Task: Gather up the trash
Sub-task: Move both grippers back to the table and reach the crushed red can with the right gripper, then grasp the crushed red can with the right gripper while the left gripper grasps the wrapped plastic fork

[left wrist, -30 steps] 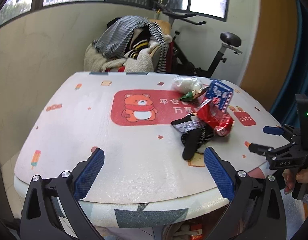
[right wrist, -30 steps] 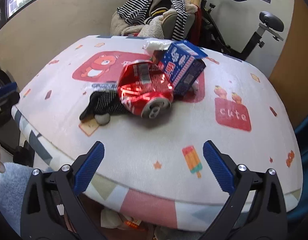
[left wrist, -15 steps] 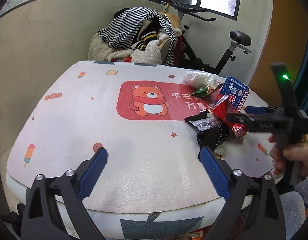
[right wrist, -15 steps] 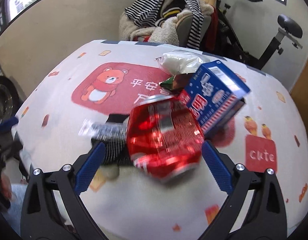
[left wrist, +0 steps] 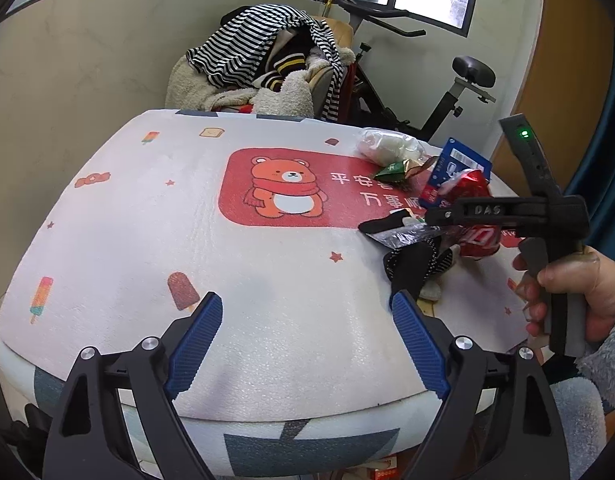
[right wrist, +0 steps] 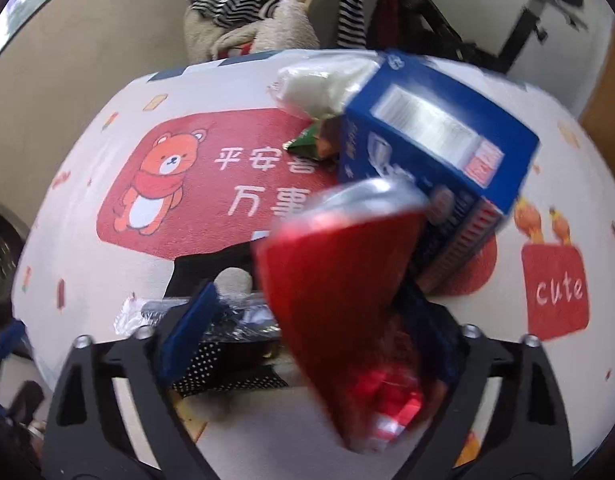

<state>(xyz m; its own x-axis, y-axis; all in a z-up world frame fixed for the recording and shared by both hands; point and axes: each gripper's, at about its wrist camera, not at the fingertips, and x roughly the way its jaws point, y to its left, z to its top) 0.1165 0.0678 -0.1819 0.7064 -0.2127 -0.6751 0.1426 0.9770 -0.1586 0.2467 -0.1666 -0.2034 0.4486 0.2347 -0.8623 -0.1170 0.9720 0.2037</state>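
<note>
Change: over the last second we brought the right gripper [right wrist: 307,344] from well short of the trash pile right onto the red can [right wrist: 339,304]; the can now fills the gap between the jaws and shows motion blur.
Right jaws: around the can, gap narrower than a second ago; the right pad is hidden behind the can, so we cannot tell whether the grip is closed.
Left gripper [left wrist: 303,344]: jaws wide, holding nothing, over bare surface [left wrist: 147,220] near its front edge, well apart from the pile; it has shifted only slightly.
Meaning: we judge the first pick is under way; nothing has left the surface yet.
Can position: right half of the surface, against the blue carton [right wrist: 435,148], partly over the black dotted cloth [right wrist: 223,356].
Count, cans: 1.
Count, cartons: 1.
Count, white bags [right wrist: 319,84]: 1, behind the carton.
Count, green wrappers [right wrist: 307,142]: 1.
Count, clear wrappers [left wrist: 403,236]: 1.
Count, black cloths: 1.
Risk: a dented can may slip.
</note>
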